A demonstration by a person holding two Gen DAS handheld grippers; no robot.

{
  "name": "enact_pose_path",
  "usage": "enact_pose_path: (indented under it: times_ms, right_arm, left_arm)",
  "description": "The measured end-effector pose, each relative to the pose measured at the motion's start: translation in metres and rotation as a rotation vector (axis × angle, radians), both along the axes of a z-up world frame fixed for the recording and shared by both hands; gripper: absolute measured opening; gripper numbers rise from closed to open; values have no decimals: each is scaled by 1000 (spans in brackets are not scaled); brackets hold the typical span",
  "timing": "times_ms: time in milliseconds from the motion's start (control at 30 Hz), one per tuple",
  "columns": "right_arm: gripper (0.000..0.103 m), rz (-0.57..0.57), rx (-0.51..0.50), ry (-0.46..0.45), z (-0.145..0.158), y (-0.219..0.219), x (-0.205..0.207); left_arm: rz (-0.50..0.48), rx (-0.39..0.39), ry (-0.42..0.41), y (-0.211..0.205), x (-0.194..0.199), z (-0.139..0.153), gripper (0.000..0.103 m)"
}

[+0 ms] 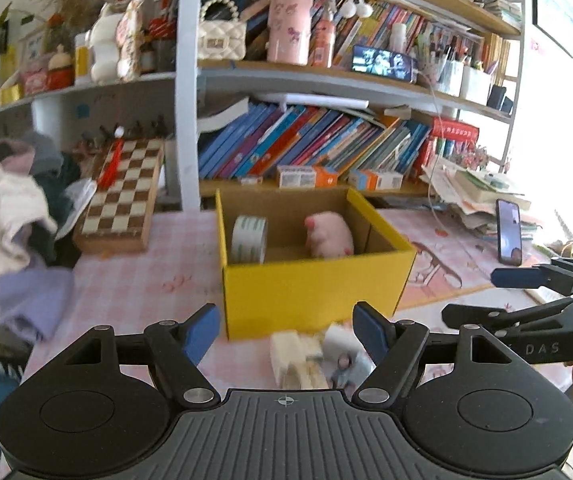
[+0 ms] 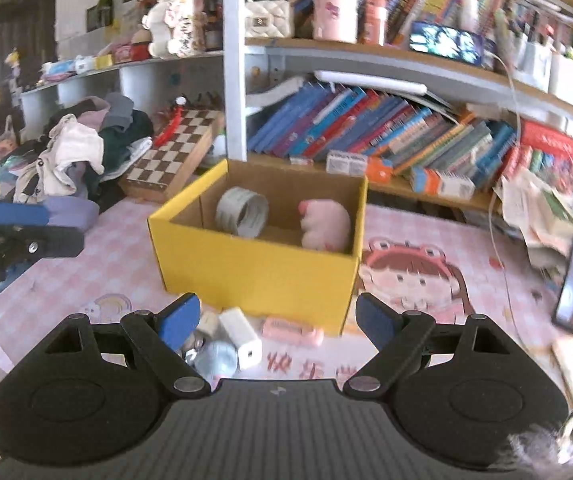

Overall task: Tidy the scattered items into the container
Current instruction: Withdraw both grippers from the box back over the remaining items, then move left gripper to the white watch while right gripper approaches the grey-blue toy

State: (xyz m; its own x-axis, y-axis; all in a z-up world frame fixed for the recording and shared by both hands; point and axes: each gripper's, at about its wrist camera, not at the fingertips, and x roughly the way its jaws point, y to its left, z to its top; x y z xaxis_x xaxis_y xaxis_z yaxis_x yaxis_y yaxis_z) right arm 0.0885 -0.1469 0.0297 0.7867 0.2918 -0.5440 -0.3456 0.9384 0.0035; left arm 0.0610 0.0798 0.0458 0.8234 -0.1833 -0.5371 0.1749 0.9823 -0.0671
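A yellow cardboard box (image 1: pixel 314 292) stands on the pink table, also in the right wrist view (image 2: pixel 254 276). Inside are a tape roll (image 1: pixel 249 239) (image 2: pixel 242 212) and a pink plush toy (image 1: pixel 328 235) (image 2: pixel 324 224). In front of the box lie a white charger block (image 2: pixel 242 336), a pink flat item (image 2: pixel 292 330) and a small grey-blue item (image 2: pixel 216 356); in the left wrist view a cream block (image 1: pixel 292 356) and a white piece (image 1: pixel 340 342) show. My left gripper (image 1: pixel 286 334) is open above these items. My right gripper (image 2: pixel 276 322) is open over them.
A chessboard box (image 1: pixel 120 200) and a heap of clothes (image 1: pixel 10 216) lie at the left. A phone (image 1: pixel 509 232) stands propped at the right near paper stacks. A bookshelf (image 1: pixel 306 148) full of books runs behind the box.
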Motion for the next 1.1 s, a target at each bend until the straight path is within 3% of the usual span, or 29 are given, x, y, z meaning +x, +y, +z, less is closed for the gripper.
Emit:
enact_pose_path:
  times_ms: [300,533,767,1100]
  right_arm:
    - [83,-40,22,77,-27,10,-34]
    - [82,-22,-1,105,-44,24,-53]
    - [77,-56,47,197,-59,25,-54]
    - [77,-55,41,233,-65,29,-50]
  left_arm:
    - [22,-26,82,-3,-28,-36,75]
    - [10,11,104,-10,-43,-53,75]
    - [-5,40,127,-19,-50,-66,75]
    - [13,31,147,-16,-45,-71,75]
